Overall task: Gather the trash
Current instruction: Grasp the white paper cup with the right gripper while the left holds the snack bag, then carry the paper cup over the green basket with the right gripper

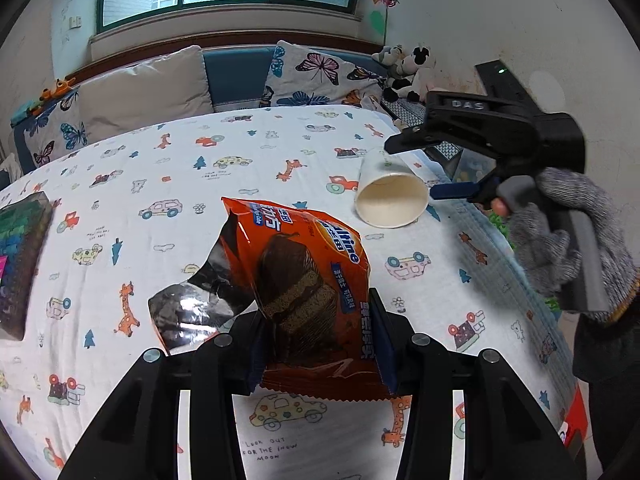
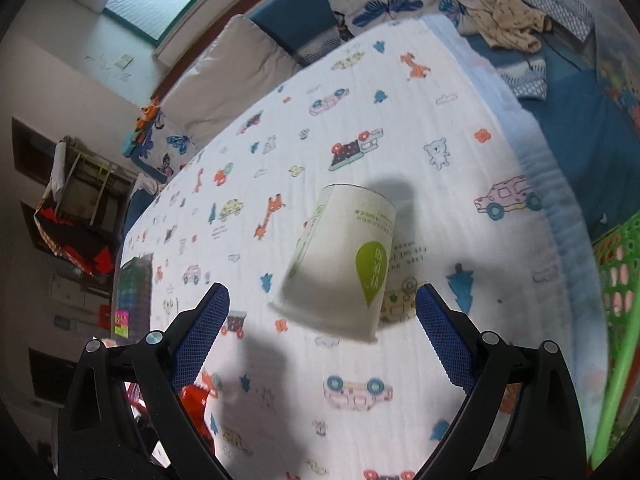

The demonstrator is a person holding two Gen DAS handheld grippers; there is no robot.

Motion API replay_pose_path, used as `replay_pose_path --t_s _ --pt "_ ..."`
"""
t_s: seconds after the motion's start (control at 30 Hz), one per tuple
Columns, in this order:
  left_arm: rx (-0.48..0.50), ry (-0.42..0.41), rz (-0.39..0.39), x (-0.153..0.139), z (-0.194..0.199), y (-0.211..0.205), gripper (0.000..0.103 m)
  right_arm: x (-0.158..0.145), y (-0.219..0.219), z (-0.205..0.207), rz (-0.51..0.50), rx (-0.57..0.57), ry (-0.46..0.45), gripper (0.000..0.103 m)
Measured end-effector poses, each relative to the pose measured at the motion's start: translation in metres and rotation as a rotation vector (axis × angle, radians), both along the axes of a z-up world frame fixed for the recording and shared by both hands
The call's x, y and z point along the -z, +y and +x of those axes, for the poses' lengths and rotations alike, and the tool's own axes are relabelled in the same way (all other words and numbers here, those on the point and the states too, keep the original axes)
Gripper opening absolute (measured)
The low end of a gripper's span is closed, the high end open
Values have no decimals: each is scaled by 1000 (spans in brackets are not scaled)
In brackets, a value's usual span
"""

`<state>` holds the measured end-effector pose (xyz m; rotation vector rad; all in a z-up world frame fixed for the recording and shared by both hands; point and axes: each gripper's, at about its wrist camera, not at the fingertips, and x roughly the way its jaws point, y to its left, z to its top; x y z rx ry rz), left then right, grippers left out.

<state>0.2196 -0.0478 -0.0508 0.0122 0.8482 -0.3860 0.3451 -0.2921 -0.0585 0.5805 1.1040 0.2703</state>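
On the bed [image 1: 168, 168], near its left edge, I see a dark patterned box [image 1: 20, 264]. My left gripper [image 1: 320, 344] is clenched on an orange snack wrapper [image 1: 304, 280], lifted above the near middle of the sheet. Toward the right edge, a white paper cup [image 2: 340, 260] lies on its side. My right gripper [image 2: 322, 340] hangs over it, jaws spread wide, nothing grasped.

My snack wrapper [image 1: 312, 280] is glossy foil-lined plastic; beside it, the paper cup [image 1: 390, 196] looks matt on soft printed cotton bedsheet [image 1: 160, 184].
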Motion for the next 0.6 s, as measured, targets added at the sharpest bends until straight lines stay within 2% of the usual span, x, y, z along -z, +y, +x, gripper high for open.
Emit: replay_pose_path --t_s 0.23,0.37,0.47,0.6 --pt "-1 12 -7 4 3 1 43 18 1 15 37 9 52 89" --pt "-6 18 -6 7 3 2 43 23 1 18 60 7 65 79" --pt "-11 21 -6 8 5 3 43 23 0 15 68 -4 57 67" --pt "-12 20 -5 8 4 2 43 16 -3 6 44 -2 19 65"
